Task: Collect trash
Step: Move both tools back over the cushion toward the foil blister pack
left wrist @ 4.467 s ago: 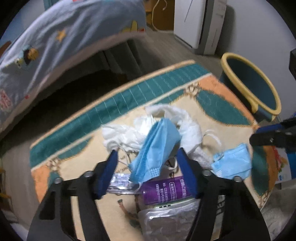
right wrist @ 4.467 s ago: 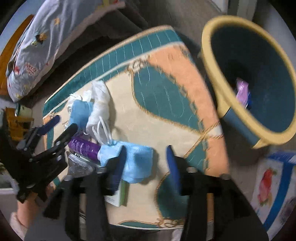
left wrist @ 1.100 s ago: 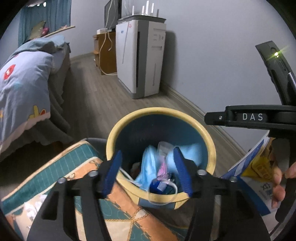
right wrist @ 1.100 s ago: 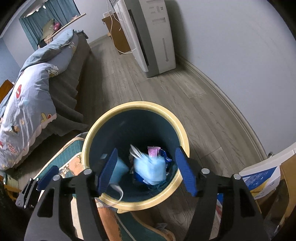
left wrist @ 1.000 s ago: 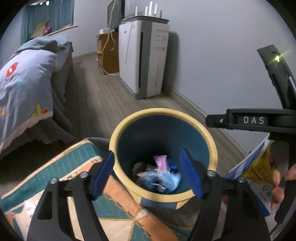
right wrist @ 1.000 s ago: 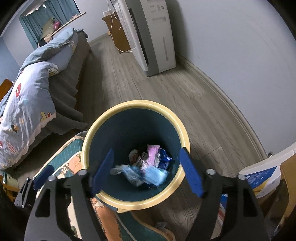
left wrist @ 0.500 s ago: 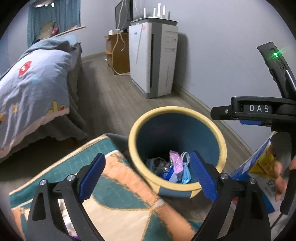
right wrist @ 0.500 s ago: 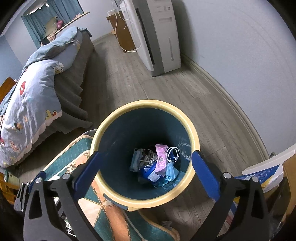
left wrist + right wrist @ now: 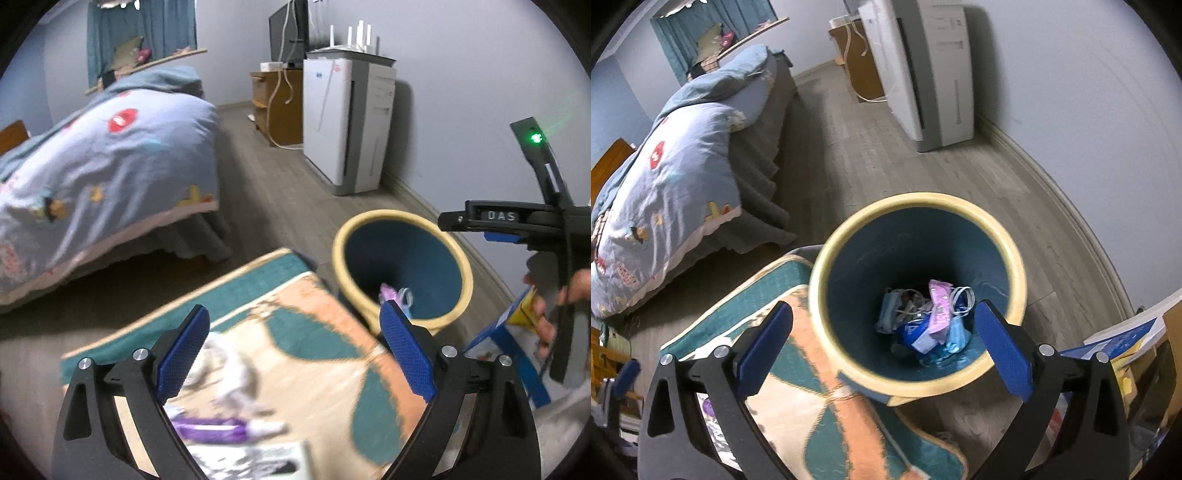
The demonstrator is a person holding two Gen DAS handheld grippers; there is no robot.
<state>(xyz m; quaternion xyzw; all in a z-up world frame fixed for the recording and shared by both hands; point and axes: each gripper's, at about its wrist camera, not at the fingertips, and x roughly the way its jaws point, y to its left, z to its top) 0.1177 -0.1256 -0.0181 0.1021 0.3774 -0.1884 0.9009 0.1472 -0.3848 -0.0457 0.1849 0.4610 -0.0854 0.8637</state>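
Left wrist view: my left gripper (image 9: 291,350) is wide apart and empty, with the blurred trash pile (image 9: 225,402) on the rug (image 9: 325,354) low between the jaws, purple wrapper (image 9: 207,430) lying crosswise; bin (image 9: 402,271) sits up-right. Right wrist view: my right gripper (image 9: 884,345) is also wide and empty over the bin (image 9: 918,291), so the left looks nearer the leftover trash.

Left gripper (image 9: 291,350) and right gripper (image 9: 882,347), jaws wide, empty.
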